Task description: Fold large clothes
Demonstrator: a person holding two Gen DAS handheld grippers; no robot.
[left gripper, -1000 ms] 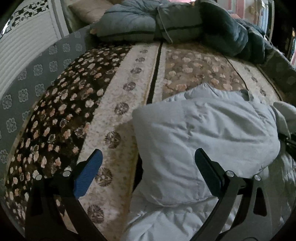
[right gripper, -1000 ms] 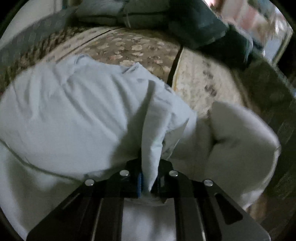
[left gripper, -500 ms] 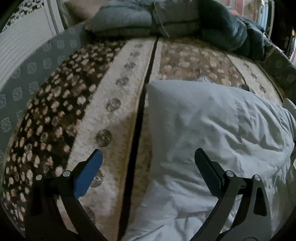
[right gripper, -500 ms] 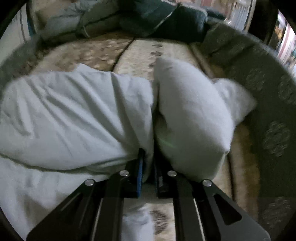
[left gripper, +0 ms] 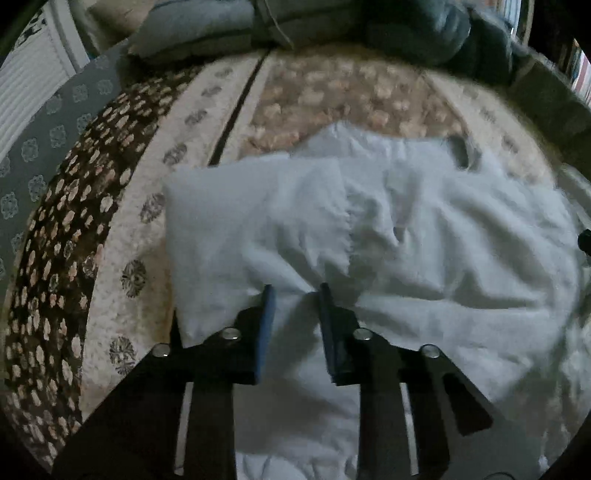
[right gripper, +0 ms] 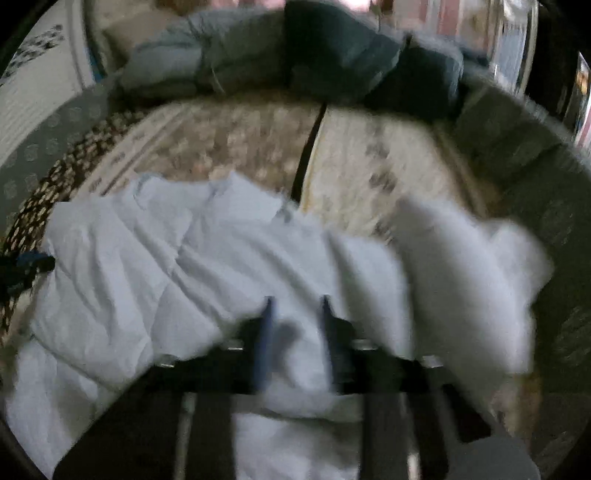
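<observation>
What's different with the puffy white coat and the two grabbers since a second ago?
The left gripper came down over the white coat, its jaws just closing around a bunch of it. The right gripper has been opening, loosening its pinched fold. The patterned bedspread and pillows stayed put.

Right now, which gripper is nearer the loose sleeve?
Right. The right gripper, jaws just opening with jacket between, sits beside the sleeve; the left gripper, jaws just closing on jacket cloth, is at the far edge.
</observation>
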